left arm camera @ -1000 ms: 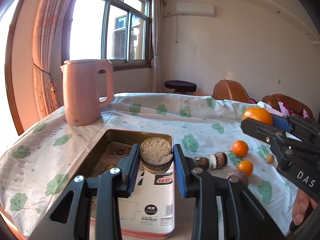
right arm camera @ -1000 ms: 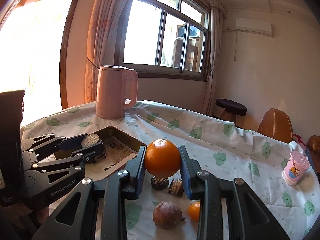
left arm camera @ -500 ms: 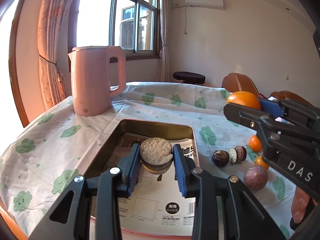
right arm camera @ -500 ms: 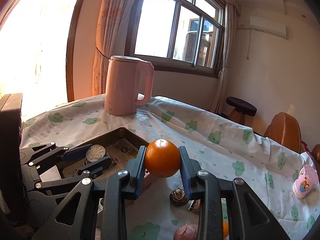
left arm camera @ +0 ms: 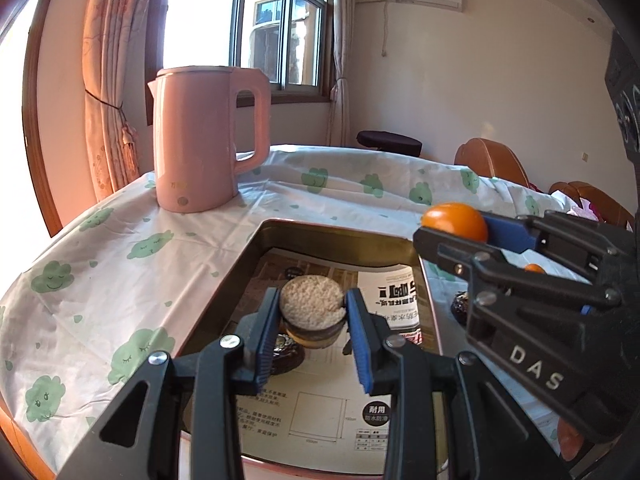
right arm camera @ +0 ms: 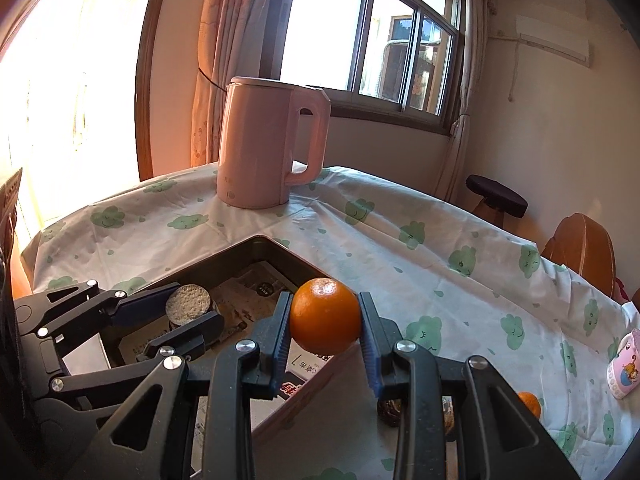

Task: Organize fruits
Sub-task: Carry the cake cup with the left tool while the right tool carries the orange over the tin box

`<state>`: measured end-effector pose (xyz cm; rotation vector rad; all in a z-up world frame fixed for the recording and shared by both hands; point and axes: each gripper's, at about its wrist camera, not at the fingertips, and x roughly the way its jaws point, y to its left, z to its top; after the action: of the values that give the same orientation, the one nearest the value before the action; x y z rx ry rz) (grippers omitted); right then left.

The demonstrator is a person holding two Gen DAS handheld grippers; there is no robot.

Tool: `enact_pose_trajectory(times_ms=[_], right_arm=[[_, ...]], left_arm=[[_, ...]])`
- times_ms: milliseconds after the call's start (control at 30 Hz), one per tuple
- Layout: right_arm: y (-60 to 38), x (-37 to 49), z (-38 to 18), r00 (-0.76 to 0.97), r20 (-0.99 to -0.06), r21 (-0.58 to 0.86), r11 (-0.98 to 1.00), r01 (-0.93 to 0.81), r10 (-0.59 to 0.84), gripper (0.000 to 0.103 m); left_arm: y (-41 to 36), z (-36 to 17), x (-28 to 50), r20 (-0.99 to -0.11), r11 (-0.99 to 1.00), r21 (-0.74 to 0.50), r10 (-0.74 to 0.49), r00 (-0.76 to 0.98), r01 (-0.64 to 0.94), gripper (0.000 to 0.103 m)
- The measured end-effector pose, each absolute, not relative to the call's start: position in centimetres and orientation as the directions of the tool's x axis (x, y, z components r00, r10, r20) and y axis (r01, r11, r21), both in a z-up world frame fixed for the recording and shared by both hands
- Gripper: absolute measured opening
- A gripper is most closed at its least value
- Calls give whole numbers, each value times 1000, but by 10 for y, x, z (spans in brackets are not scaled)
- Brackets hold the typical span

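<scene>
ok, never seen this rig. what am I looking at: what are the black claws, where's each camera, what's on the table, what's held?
No robot arm: a person holds a two-finger gripper in each hand, and each gripper carries a fisheye camera that looks forward along its fingers. So each picture shows its own gripper at the bottom and the other one at the side.

Left wrist view: the left gripper is shut on a round cake, above a metal tray lined with printed paper.

Right wrist view: the right gripper is shut on an orange, near the tray's edge.

On the clothed table: a pink kettle, a small orange, a dark snack and a pink cup.
</scene>
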<state>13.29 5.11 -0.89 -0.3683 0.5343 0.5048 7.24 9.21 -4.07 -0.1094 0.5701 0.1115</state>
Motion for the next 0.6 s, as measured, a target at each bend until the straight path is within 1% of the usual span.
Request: enact_pose_trajectory(times_ms=[600], right_arm=[[62,148,-30,696,-627,-162,815,-557,351,33]], left_arm=[[96,-54,81,-596,987,-59,84,799,-148,35]])
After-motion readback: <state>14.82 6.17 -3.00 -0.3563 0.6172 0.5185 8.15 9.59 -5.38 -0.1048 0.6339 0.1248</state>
